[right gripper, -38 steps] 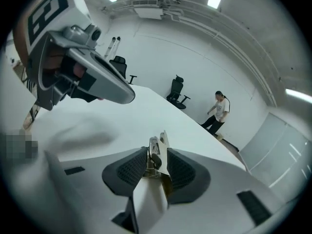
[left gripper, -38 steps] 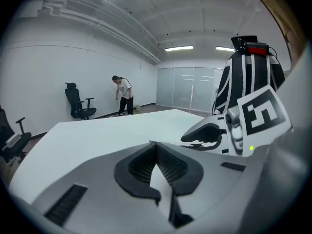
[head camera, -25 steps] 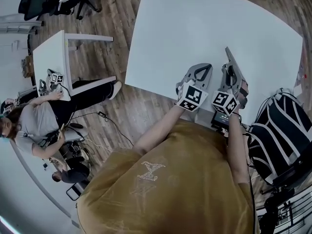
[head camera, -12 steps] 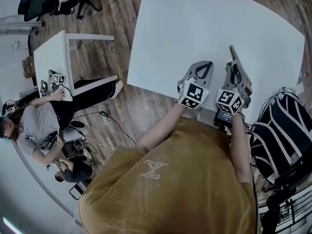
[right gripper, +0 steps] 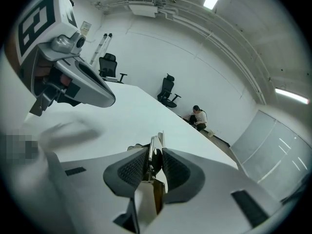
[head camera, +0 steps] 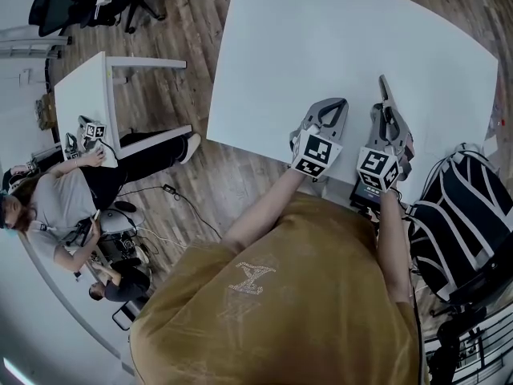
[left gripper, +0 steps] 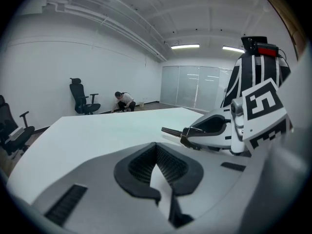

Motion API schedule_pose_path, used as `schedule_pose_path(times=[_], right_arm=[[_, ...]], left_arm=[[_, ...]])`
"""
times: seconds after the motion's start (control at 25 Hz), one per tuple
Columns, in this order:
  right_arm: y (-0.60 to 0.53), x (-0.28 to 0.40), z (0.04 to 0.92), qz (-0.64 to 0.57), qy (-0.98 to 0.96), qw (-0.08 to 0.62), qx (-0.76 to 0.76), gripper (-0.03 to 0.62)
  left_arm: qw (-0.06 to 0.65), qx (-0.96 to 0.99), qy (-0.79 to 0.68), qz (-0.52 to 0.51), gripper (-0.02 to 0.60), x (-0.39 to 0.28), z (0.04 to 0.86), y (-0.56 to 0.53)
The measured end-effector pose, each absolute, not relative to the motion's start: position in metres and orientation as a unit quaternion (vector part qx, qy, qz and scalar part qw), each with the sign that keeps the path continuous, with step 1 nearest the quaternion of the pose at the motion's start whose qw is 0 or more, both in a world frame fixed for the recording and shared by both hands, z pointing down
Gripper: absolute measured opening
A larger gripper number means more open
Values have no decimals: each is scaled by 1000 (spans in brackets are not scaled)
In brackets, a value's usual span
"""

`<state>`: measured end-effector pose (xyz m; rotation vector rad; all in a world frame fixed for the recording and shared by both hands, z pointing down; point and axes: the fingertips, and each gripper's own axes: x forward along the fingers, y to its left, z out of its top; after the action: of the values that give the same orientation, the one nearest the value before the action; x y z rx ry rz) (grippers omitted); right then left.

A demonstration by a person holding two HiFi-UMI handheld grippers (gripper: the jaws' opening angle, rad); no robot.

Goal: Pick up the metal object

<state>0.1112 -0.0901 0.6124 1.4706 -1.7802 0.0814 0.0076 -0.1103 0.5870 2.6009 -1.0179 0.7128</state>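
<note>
R claw (right gripper: 155, 165), jaws just been closing, pinches metal object (right gripper: 157, 145) flat-on: prob. stiff, slick, light. L claw (left gripper: 158, 168) closed, empty.

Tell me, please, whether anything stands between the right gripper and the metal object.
Nothing visible does. The metal object is already between the jaws of the right gripper, which have just been closing on it, above the bare white table.

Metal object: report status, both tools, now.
Right tool just closed, clamped on metal object. Left tool shut, empty. Nothing in the way.
</note>
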Motion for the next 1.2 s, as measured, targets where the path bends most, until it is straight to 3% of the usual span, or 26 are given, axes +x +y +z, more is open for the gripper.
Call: schedule_pose_path(times=[1.2], right_arm=[[-68,152,435,-24,-687,217,692,95]], left_arm=[[48,910,-395,116,3,11,441,-111]])
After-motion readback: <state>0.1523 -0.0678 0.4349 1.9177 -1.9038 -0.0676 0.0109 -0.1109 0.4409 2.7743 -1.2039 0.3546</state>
